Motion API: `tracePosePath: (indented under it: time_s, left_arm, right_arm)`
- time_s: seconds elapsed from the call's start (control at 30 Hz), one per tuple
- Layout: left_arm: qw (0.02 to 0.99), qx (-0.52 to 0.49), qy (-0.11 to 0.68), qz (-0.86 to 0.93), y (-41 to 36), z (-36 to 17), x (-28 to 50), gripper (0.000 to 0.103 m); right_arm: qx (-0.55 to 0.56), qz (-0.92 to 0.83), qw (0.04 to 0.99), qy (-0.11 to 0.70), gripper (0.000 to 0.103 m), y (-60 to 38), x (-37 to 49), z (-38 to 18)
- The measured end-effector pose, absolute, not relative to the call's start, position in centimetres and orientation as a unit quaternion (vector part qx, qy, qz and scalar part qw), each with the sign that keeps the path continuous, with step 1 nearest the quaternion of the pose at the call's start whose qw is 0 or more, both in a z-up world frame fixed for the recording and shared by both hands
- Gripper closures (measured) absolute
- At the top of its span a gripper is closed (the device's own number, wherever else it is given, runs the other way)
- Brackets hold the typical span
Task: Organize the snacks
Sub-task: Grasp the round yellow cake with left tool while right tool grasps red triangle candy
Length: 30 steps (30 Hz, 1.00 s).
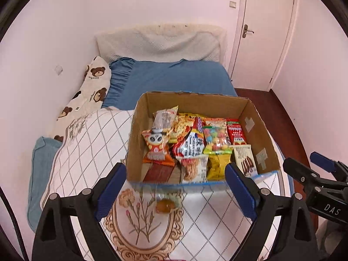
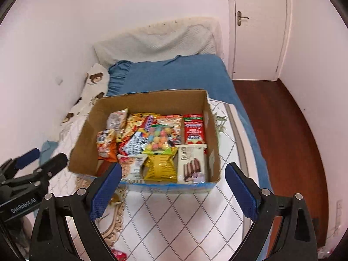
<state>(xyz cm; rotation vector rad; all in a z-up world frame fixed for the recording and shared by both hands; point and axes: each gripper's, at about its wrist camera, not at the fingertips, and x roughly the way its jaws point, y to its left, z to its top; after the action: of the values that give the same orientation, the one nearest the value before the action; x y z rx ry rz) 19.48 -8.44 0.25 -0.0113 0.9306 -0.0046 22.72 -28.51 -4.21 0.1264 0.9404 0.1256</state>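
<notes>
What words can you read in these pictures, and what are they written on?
"DAS": on the right gripper, seen from the left wrist view.
"GenRobot.AI": on the left gripper, seen from the right wrist view.
Snack packets in the cardboard box: printed text too blurred to read.
Bear pillow: small writing, too small to read.

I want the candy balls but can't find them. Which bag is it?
Look in the cardboard box on the bed. The candy bag lies near the middle, left of the red pack and behind the yellow pack. It alone is see-through, showing round sweets in many colours, with a green bottom edge.
</notes>
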Motion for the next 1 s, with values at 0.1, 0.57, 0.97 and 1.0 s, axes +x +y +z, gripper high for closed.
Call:
tracePosePath:
  time_s: [0.1,0.57,0.97,1.0]
  left_arm:
    - [0.891,-0.004,0.453,0.009,-7.5,-0.6,17.7,0.010]
    - [0.788,0.001,0.605,0.117,3.0,-16.2,7.2,0.010]
    - [0.764,0.031,0.630,0.137,3.8,-18.5,6.1,0.010]
    - [0.766,0.035,0.629,0.132,3.6,-18.4,6.6,0.010]
  right_arm:
    - [0.061,0.076,0.880,0.465,0.008,-27.9,21.6,-4.9]
    - [0.074,0.216,0.731,0.643,0.038,-16.8,12.5,-21.9]
    - [-0.040,0.244,0.687,0.684,0.055,-8.5,9.7,-28.9]
    - [-0.041,0.243,0.691,0.679,0.056,-8.5,9.7,-28.8]
